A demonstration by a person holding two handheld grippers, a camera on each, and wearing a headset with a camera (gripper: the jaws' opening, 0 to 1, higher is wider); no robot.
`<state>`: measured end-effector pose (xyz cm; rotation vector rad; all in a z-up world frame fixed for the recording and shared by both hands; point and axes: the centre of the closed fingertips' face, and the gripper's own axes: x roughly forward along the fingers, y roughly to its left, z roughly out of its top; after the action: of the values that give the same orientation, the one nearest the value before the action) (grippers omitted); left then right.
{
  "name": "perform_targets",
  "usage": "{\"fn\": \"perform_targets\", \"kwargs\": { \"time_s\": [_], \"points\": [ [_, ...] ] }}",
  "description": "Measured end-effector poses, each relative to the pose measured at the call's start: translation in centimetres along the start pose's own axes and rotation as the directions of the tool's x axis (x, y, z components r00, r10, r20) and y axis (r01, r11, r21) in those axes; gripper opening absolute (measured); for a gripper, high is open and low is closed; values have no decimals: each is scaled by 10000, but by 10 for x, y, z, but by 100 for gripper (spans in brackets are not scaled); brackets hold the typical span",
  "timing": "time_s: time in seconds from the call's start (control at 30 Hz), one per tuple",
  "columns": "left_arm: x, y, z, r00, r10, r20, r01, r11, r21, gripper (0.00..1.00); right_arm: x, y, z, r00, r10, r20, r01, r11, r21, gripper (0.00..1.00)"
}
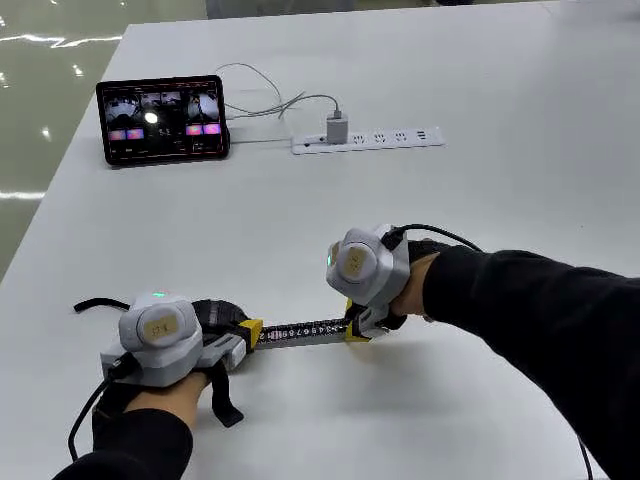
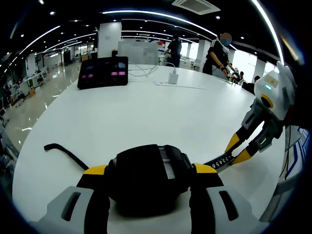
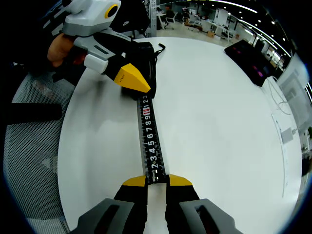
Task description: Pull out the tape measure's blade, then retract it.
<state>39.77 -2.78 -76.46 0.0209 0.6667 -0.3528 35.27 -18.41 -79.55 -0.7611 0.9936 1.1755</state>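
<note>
**Q:** Hazards from here, biggest item first?

**A:** The table (image 1: 450, 130) is white, smooth and bare around the work. I judge the tape measure (image 2: 146, 178) could skid on it if I pull off-axis. It sits near my edge of the table, to my left. My left claw (image 2: 150, 169) is closed to the case's width, with one jaw on each flank, and that pinch alone anchors it. If the pinch gives, I expect the case to swing or slide toward the other claw.

**Q:** And the blade?

**A:** The blade (image 3: 149, 131) lies flat on the table from the case to my right claw (image 3: 157, 181), whose jaws are almost together, nipping the blade's end. Probable worst case: the end slips free and the blade whips back into the case. A twist of my right hand could also kink it, since it looks thin.

**Q:** Appearance?

**A:** Case: black, rounded and chunky, with a rubbery look. Blade: dark with pale numerals and one red mark part-way along; I judge only a short length is out. Strap (image 2: 63, 151): black, lying loose on the table left of the case. It could snag under the left claw.
</note>
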Motion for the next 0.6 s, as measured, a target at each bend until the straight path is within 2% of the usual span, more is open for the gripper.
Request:
{"fn": "perform_targets", "kwargs": {
  "time_s": [0.6],
  "points": [
    [0,0,0,10000,-3,-4,3,10000,-2,61,4,0,7,9999,5,142,-4,10000,-57,9]
  ]
}}
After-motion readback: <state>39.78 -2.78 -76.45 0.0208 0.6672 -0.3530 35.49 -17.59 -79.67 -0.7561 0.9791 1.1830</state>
